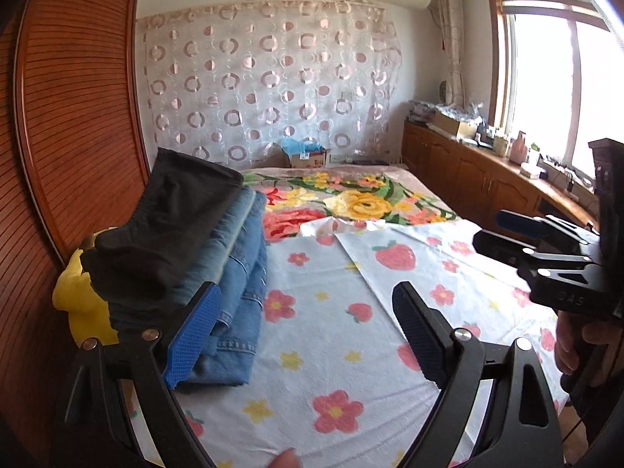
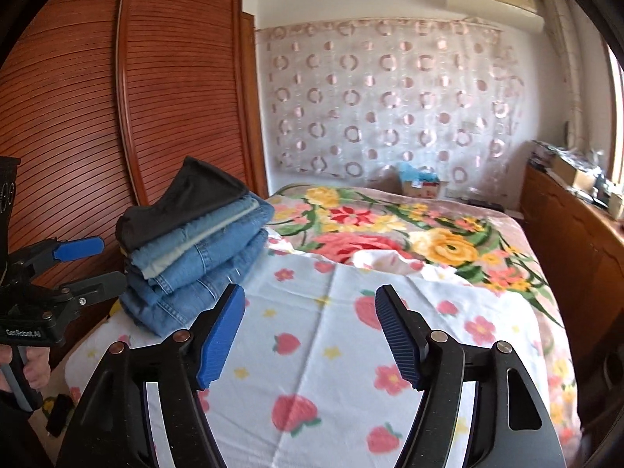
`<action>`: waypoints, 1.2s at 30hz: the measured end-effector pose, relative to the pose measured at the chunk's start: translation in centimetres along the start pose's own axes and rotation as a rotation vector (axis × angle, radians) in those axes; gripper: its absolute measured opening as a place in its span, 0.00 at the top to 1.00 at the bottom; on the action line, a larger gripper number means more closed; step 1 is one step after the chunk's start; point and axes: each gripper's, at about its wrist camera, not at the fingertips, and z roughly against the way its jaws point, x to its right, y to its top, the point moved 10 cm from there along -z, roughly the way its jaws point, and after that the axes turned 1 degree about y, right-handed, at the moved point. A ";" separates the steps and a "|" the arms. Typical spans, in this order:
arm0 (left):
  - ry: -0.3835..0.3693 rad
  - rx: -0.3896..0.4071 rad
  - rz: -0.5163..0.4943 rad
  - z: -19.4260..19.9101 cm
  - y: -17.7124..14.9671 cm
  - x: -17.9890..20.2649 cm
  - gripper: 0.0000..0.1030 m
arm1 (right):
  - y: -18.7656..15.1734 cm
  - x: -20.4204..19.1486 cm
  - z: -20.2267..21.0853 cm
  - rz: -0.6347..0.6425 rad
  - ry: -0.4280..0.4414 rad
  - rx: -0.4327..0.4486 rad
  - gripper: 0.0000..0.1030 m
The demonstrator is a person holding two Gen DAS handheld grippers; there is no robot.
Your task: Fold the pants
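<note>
Left gripper (image 1: 308, 327): jaws apart, empty, above sheet (image 1: 335, 351). Right gripper (image 2: 312, 331): jaws apart, empty. Folded pants stack (image 2: 195, 249) on sheet's left edge, beside wardrobe (image 2: 78, 117).

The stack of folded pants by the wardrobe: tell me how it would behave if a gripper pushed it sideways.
The stack of folded pants would probably shear rather than slide whole: its layers are loose and sit unevenly. The black pair on top looks thin and floppy, likely to slip off first. The denim below looks heavier, so it may drag on the sheet.
</note>
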 end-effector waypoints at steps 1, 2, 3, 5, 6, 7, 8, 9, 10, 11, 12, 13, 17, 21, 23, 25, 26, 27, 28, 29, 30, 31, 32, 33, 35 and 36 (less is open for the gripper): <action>0.003 -0.006 0.000 0.0 -0.2 0.3 0.13 | -0.1 -0.2 0.3 -0.003 -0.010 0.000 0.31; 0.004 -0.009 0.002 0.2 -0.4 0.5 0.13 | -0.5 -0.3 0.9 -0.006 -0.024 0.003 0.30; -0.004 -0.008 0.001 0.3 -0.6 0.9 0.13 | -0.8 -0.5 1.3 -0.008 -0.033 0.005 0.30; -0.018 -0.001 -0.005 0.7 -0.8 1.8 0.13 | -1.5 -0.7 2.4 -0.015 -0.053 0.006 0.30; -0.019 0.008 -0.007 0.9 -0.9 2.1 0.13 | -1.8 -0.8 2.8 -0.019 -0.065 0.004 0.30; -0.019 0.013 -0.011 1.1 -1.0 2.5 0.13 | -2.0 -0.8 3.2 -0.023 -0.073 0.003 0.30; -0.022 0.011 -0.013 1.2 -1.1 2.8 0.13 | -2.3 -0.9 3.6 -0.026 -0.084 0.002 0.30; -0.028 0.009 -0.013 1.3 -1.2 3.1 0.13 | -2.5 -1.0 3.9 -0.027 -0.101 0.000 0.30; -0.034 0.008 -0.009 1.5 -1.5 3.5 0.13 | -2.8 -0.9 4.4 -0.031 -0.119 0.001 0.30; -0.038 0.007 -0.005 1.6 -1.6 3.8 0.13 | -2.9 -0.9 4.8 -0.041 -0.135 0.004 0.30; -0.040 0.005 -0.003 1.7 -1.8 4.0 0.13 | -3.0 -1.1 5.1 -0.053 -0.143 0.005 0.30; -0.041 0.002 -0.004 1.8 -2.1 4.3 0.13 | -3.1 -1.3 5.5 -0.065 -0.143 0.006 0.30; -0.021 -0.001 -0.024 2.6 -2.9 5.2 0.13 | -3.0 -1.3 6.9 -0.110 -0.162 0.022 0.30; -0.009 0.013 -0.024 3.6 -3.0 5.6 0.13 | -2.8 -1.4 8.5 -0.146 -0.185 0.044 0.30; -0.004 0.026 -0.028 4.2 -2.8 5.9 0.13 | -2.7 -1.8 9.3 -0.149 -0.201 0.051 0.30; -0.009 0.039 -0.030 4.8 -2.5 6.1 0.13 | -3.0 -2.3 9.9 -0.146 -0.212 0.060 0.30; -0.011 0.044 -0.029 5.0 -2.4 6.1 0.13 | -3.0 -2.6 10.1 -0.145 -0.218 0.064 0.30; -0.012 0.049 -0.027 5.3 -2.2 6.2 0.13 | -3.1 -2.8 10.4 -0.144 -0.221 0.068 0.30; -0.014 0.056 -0.025 5.6 -2.1 6.3 0.13 | -3.1 -3.2 10.6 -0.144 -0.222 0.075 0.30; -0.015 0.064 -0.023 5.9 -1.9 6.3 0.13 | -3.0 -3.5 10.8 -0.143 -0.222 0.081 0.30; -0.016 0.071 -0.022 6.2 -1.7 6.3 0.13 | -3.2 -3.9 11.2 -0.142 -0.220 0.088 0.30; -0.013 0.078 -0.021 6.6 -1.5 6.3 0.13 | -3.2 -4.1 11.3 -0.140 -0.219 0.093 0.30; -0.013 0.084 -0.019 6.8 -1.4 6.3 0.13 | -3.2 -4.4 11.5 -0.137 -0.221 0.098 0.30; -0.013 0.090 -0.018 7.1 -1.3 6.2 0.13 | -3.2 -4.7 11.7 -0.132 -0.224 0.102 0.30; -0.013 0.103 -0.016 7.7 -1.0 6.2 0.13 | -3.3 -5.3 11.9 -0.127 -0.219 0.115 0.30; -0.011 0.108 -0.015 7.9 -1.0 6.2 0.13 | -3.7 -5.1 12.2 -0.125 -0.218 0.119 0.30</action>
